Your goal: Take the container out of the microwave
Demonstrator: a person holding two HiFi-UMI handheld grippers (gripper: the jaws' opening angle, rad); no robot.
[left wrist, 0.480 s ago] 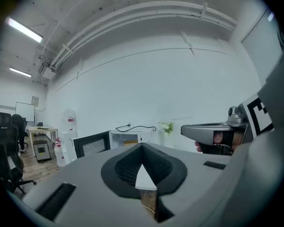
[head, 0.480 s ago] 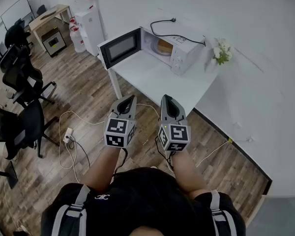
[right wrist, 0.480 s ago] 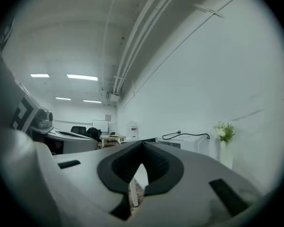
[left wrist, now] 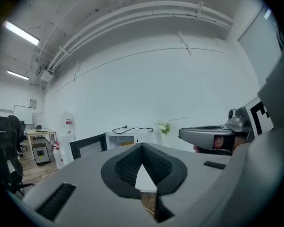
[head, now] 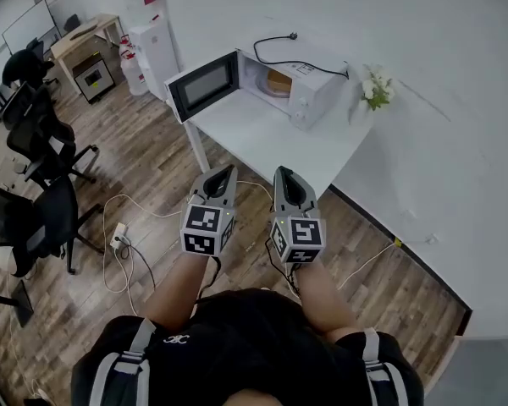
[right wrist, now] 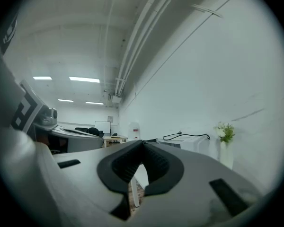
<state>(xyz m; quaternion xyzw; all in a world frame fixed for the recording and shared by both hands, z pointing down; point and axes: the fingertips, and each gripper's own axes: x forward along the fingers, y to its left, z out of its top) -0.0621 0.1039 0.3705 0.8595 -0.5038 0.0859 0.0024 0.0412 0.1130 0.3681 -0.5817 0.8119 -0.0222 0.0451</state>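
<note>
The container (head: 279, 81) is noted inside the open microwave (head: 315, 91) on the desk (head: 267, 138), well apart from the left tongs (head: 228, 171) and right tongs (head: 281, 172), both closed together and empty; it is judged light, stiff and possibly slick, best taken by its near rim.

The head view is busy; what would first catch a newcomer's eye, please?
A white microwave stands open on the white table, an orange-brown container inside it. Nearer the camera, the left gripper and right gripper hang side by side, both shut and empty.
</note>
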